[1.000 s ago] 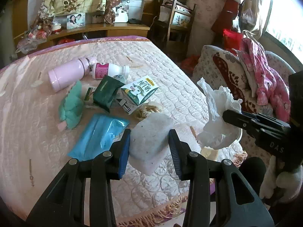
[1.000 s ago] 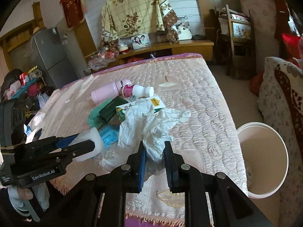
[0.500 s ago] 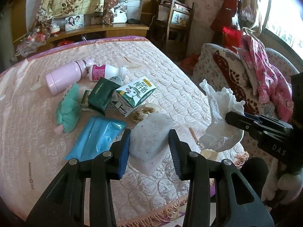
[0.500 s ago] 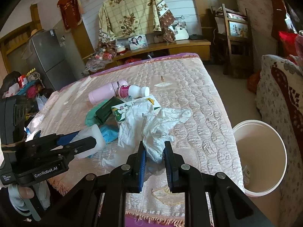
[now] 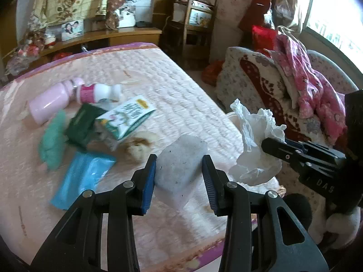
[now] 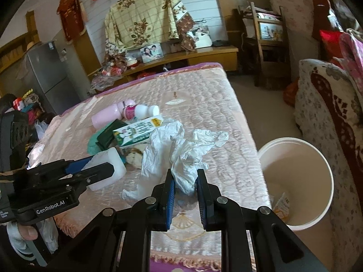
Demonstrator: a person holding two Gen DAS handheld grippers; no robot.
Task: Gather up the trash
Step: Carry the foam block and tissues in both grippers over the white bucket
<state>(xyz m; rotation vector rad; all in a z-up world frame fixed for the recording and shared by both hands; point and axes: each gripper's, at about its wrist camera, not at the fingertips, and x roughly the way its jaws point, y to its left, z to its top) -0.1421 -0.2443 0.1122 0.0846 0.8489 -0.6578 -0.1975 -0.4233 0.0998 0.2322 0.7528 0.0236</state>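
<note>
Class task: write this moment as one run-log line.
left gripper: shut on block | right gripper: shut on tissue | bin: beside bed

Left gripper (image 5: 179, 176) and right gripper (image 6: 185, 184) both clamped, angled downward

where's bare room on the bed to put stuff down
Free: the quilted bed beyond the pink bottle, toward the wooden shelf, and the strip between the milk carton and the edge by the white bucket. Crowded: the litter cluster around the carton.
</note>
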